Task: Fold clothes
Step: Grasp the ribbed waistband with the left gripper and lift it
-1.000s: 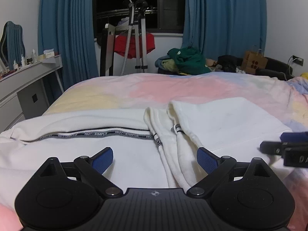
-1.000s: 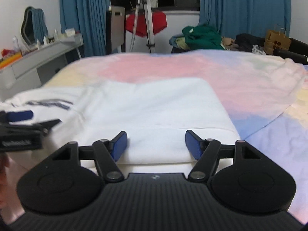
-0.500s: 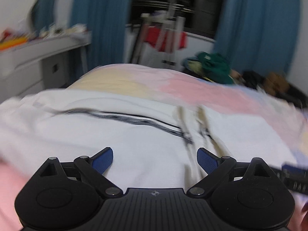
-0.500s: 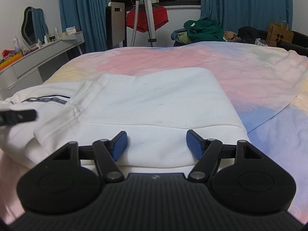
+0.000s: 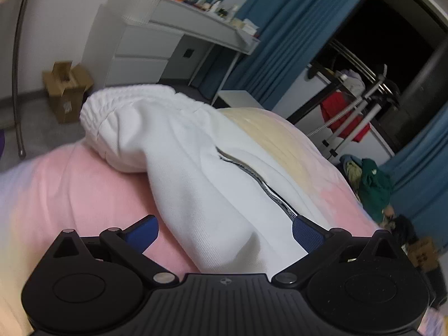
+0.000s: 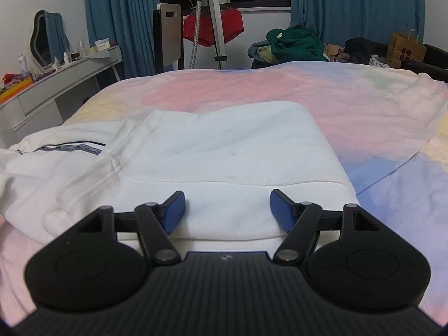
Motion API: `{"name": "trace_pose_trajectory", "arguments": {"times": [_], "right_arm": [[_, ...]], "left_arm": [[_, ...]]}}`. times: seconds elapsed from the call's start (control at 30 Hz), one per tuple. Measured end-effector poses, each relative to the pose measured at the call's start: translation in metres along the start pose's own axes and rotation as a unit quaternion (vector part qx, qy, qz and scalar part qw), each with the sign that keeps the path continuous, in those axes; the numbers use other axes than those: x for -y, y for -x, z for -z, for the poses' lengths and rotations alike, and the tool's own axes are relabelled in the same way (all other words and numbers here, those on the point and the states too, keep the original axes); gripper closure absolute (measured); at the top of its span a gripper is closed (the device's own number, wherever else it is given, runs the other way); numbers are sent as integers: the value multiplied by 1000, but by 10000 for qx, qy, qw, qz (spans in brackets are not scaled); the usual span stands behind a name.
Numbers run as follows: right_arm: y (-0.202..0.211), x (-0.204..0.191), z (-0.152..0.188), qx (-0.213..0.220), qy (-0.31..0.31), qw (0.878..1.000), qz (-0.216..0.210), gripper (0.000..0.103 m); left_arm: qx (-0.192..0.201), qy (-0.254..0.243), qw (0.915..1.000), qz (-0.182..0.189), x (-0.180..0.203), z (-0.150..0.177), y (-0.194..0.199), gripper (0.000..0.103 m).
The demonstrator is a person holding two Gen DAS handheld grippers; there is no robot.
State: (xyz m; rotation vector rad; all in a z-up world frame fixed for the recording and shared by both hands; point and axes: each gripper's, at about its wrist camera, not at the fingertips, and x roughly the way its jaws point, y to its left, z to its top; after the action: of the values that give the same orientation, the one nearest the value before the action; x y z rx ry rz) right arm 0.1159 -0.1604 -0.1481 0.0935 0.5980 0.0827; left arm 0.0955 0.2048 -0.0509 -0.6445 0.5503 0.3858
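garment: white sweatshirt (image 6: 212,151) on the bed (image 6: 350,106), one part folded over the body, ribbed end (image 5: 112,112) lying out to the left | left gripper (image 5: 225,233): spread, empty, straddling a ridge of cloth | right gripper (image 6: 227,210): spread, empty, at near folded edge | step: mid-fold, judged | next: pinch one layer only, lift it over square.

No lettering can be read with certainty. The dark stripe (image 6: 70,147) across the white garment (image 6: 224,151) on the bed carries a row of small pale letters, too blurred to make out in either view. The brown paper bag (image 6: 406,47) beyond the bed's far right corner shows dark round dots, no words.
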Motion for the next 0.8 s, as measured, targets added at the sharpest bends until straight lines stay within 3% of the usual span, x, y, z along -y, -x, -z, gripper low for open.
{"name": "trace_pose_trajectory", "arguments": {"times": [0.2,0.37,0.5,0.53,0.67,0.8], "right_arm": [[1,-5,-1,-2,42,10000,35,33],[23,-7,-6,310,-36,9991,-288,33],[34,-21,-8,620,334,9965,-439,33],[31,-24,-7,596,419,9965,-420,33],[20,-35,-3,437,643,9964,-350,33],[6,-42,3,229,748,9965,-300,33]], "left_arm": [[-26,525,9979,-388,-15,-11,-28,4],[28,681,9957,-631,-21,-28,-51,7],[82,680,9944,-811,-26,-40,-67,29],[79,733,9937,-843,-28,-41,-70,38],[150,868,9930,-783,-36,-49,-72,54],[503,530,9958,-544,-19,-54,-57,75]]}}
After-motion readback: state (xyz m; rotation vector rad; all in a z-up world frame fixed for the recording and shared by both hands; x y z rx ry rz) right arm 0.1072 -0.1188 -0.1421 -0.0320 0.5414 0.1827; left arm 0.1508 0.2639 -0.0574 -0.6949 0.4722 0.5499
